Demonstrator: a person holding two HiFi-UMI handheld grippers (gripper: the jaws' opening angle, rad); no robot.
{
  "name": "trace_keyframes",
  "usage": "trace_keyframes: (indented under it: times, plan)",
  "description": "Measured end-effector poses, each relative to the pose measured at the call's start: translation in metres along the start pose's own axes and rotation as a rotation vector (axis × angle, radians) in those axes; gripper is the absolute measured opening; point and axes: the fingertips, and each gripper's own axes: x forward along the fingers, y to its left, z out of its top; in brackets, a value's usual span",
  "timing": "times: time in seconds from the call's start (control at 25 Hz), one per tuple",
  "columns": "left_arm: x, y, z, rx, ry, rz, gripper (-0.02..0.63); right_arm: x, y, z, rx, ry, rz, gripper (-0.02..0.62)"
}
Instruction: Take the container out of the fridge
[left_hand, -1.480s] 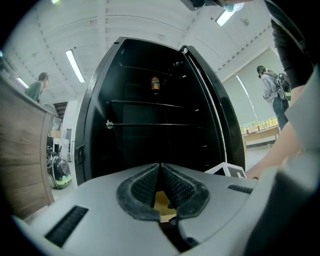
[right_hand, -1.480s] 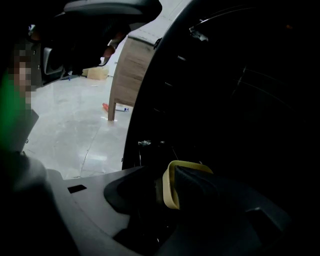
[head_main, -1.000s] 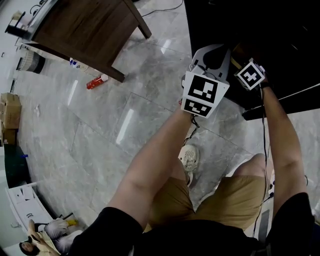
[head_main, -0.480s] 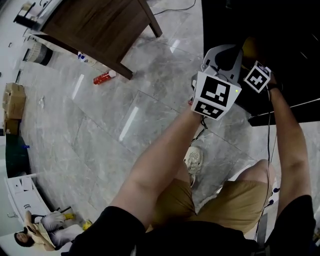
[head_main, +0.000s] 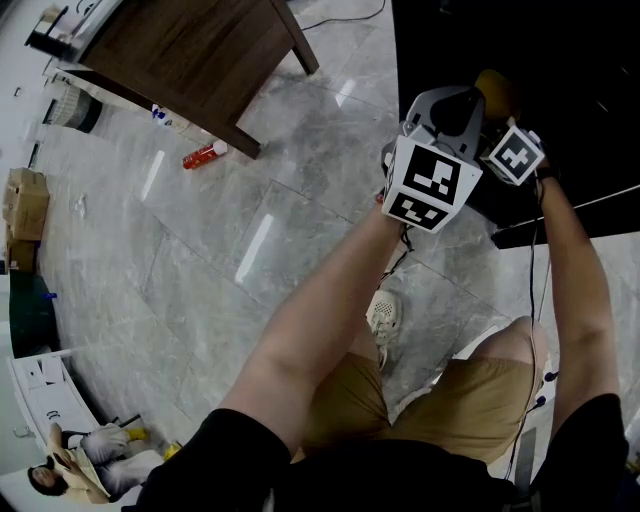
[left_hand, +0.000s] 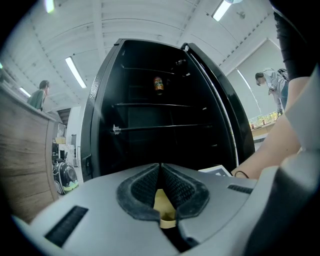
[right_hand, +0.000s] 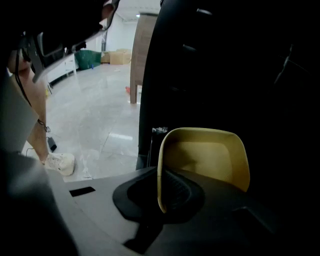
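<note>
The yellow container (right_hand: 205, 155), just inside the dark fridge (right_hand: 225, 60), has its near wall clamped by the jaws of my right gripper (right_hand: 159, 197), so I judge a slow, level pull past the fridge's edge best, while my left gripper (left_hand: 160, 175) idles with its jaws together.

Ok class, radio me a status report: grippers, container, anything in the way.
Right gripper shut on yellow container wall. Left gripper shut, aimed at open fridge. Container amid dark fridge interior. Nothing visibly blocking.
</note>
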Motion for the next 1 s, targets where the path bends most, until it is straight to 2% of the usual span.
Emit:
trace_keyframes:
  times: [0.12, 0.28, 0.44, 0.6, 0.76, 1.0]
  plan:
    - [-0.001, 0.001, 0.005, 0.024, -0.004, 0.001, 0.025, -0.021, -0.003, 0.021, 0.015, -0.120, -0.035, 0.037]
    - [-0.007, 0.004, 0.014, 0.016, -0.022, 0.007, 0.025, -0.041, 0.004, 0.029, 0.026, -0.214, -0.041, 0.037]
    - [-0.008, -0.001, 0.014, 0.025, -0.021, -0.003, 0.025, -0.063, 0.012, 0.037, 0.093, -0.333, -0.041, 0.037]
    - [-0.007, 0.004, 0.015, 0.025, -0.024, 0.004, 0.025, -0.088, 0.015, 0.049, 0.137, -0.451, -0.086, 0.037]
    - [-0.009, 0.004, 0.018, -0.007, -0.039, 0.001, 0.025, -0.112, 0.023, 0.054, 0.163, -0.568, -0.135, 0.037]
    - [-0.009, 0.000, 0.022, -0.002, -0.049, -0.009, 0.025, -0.147, 0.031, 0.060, 0.277, -0.746, -0.240, 0.037]
